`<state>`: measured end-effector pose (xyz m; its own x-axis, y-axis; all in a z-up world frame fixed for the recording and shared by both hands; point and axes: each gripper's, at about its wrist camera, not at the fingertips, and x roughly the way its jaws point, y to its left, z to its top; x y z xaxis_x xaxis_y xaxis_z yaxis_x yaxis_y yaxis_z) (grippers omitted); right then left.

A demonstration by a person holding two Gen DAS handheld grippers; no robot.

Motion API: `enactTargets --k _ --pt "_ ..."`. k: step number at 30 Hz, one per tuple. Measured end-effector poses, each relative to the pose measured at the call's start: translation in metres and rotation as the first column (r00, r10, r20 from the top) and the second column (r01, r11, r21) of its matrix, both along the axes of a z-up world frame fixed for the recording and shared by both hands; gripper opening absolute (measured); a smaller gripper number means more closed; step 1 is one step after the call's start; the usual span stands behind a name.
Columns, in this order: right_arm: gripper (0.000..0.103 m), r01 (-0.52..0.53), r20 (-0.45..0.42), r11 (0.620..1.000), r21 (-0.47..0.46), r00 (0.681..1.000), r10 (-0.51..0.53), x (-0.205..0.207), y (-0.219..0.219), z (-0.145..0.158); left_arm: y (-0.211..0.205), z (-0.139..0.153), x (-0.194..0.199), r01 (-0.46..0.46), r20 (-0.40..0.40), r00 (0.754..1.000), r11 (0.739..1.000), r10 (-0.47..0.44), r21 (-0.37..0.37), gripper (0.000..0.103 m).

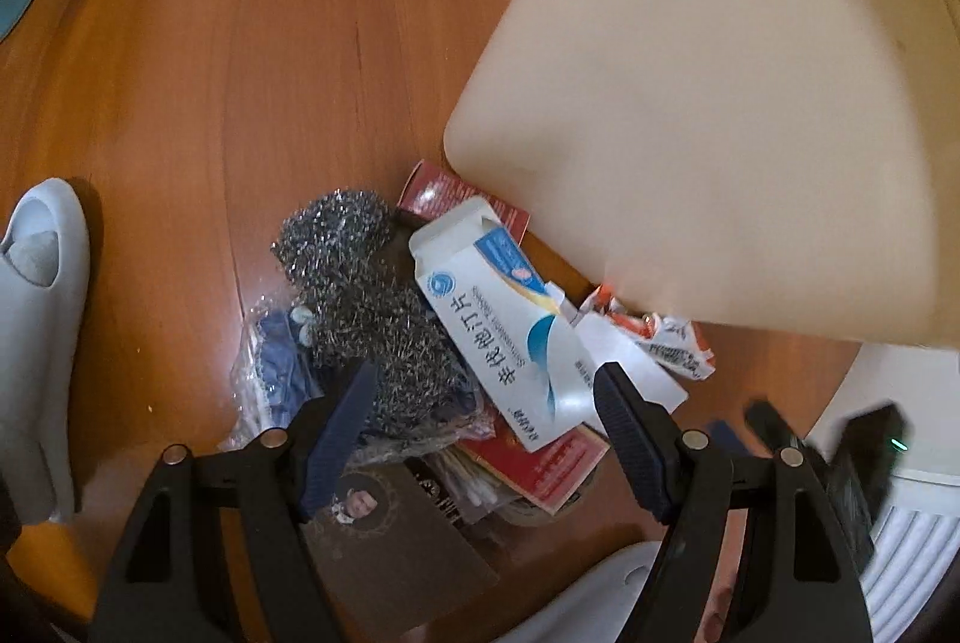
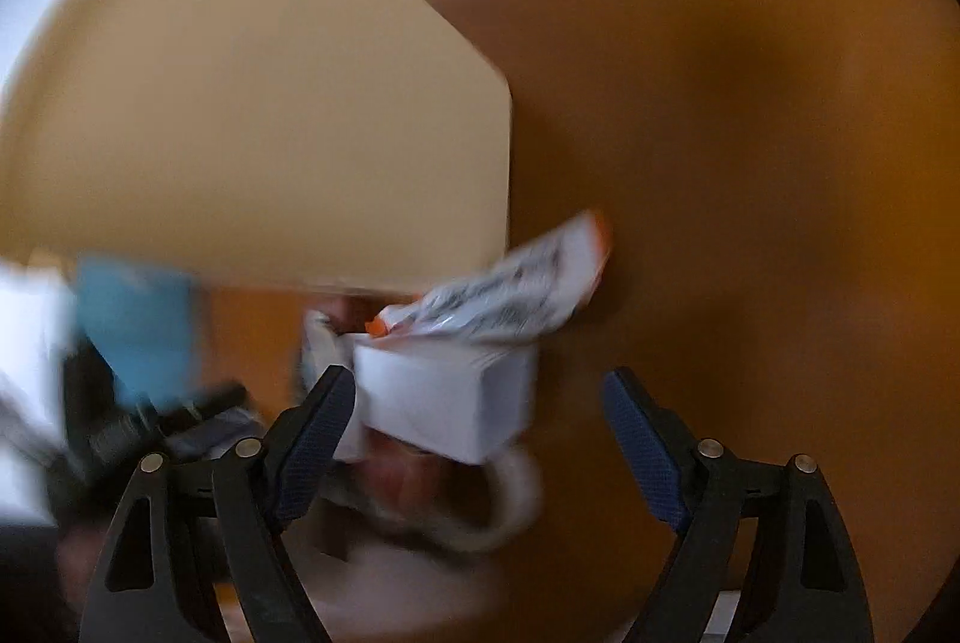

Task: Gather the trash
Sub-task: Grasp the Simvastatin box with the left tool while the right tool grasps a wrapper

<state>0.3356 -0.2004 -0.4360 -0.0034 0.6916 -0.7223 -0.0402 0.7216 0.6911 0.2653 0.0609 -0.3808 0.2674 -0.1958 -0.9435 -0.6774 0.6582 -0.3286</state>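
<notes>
Hovering over a heap of trash on the wooden floor (image 1: 180,73), the left gripper (image 1: 486,403) points steeply down with its jaws wide apart and nothing between the pads. Below it lie a steel-wool scourer (image 1: 354,283), a white and blue medicine carton (image 1: 510,337), a red leaflet (image 1: 558,463), a clear plastic bag (image 1: 270,373) and a torn orange-and-white wrapper (image 1: 672,337), all touching or overlapping beside the corner of a cream board (image 1: 720,103) that overhangs them. A pale slipper (image 1: 42,319) sits at the floor's left edge.

The right gripper (image 2: 480,415) is also spread open; its view is blurred, with a white box (image 2: 450,397) just ahead of its left pad, apparently not clamped.

The step in hand looks like picking the first piece. Next, the left jaws likely need to drop astride the carton or scourer and close.
</notes>
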Motion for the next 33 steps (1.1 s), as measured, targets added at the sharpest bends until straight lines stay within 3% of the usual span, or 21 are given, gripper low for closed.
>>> enactTargets --k 2,5,10,13,14,18,21,24,27,31,33 --pt "0.080 0.188 -0.138 0.976 0.110 0.975 -0.173 0.003 -0.018 -0.033 -0.004 -0.001 0.001 0.009 -0.008 1.000 1.000 -0.009 0.002 0.075" --pt "0.080 0.338 -0.280 0.935 0.104 0.912 -0.299 0.007 -0.027 -0.065 -0.012 0.001 0.002 0.031 -0.006 0.999 0.999 -0.031 0.012 0.075" --pt "0.076 0.373 -0.259 0.925 0.074 0.903 -0.343 0.018 -0.011 -0.079 -0.026 0.006 0.007 0.075 0.023 0.997 0.997 -0.076 0.034 0.075" --pt "0.045 0.358 -0.237 0.932 0.058 0.912 -0.336 0.024 0.007 -0.080 -0.032 0.010 0.010 0.114 0.035 0.992 0.988 -0.118 0.101 0.075" --pt "0.021 0.352 -0.242 0.934 0.060 0.913 -0.329 0.026 0.010 -0.080 -0.033 0.008 0.012 0.111 0.035 0.993 0.988 -0.115 0.104 0.075" --pt "0.017 0.370 -0.222 0.925 0.084 0.912 -0.345 0.019 0.003 -0.074 -0.030 -0.011 0.019 0.024 0.008 1.000 0.998 -0.025 0.053 0.075" --pt "0.017 0.374 -0.182 0.923 0.087 0.917 -0.354 0.010 -0.017 -0.058 -0.021 -0.027 0.022 -0.100 -0.024 0.995 0.995 0.099 -0.028 0.075" --pt "0.017 0.377 -0.159 0.922 0.088 0.919 -0.361 0.006 -0.025 -0.047 -0.010 -0.044 0.023 -0.235 -0.064 0.971 0.966 0.229 -0.107 0.075" --pt "0.017 0.382 -0.122 0.920 0.092 0.921 -0.370 0.009 -0.033 -0.033 -0.006 -0.061 0.029 -0.300 -0.078 0.954 0.937 0.290 -0.181 0.075" --pt "0.017 0.404 -0.125 0.909 0.099 0.912 -0.391 -0.008 -0.049 -0.031 -0.002 -0.086 0.028 -0.385 -0.139 0.922 0.897 0.362 -0.216 0.075" --pt "0.017 0.409 -0.125 0.908 0.094 0.910 -0.396 -0.015 -0.059 -0.026 -0.001 -0.090 0.028 -0.390 -0.137 0.920 0.896 0.367 -0.213 0.075"
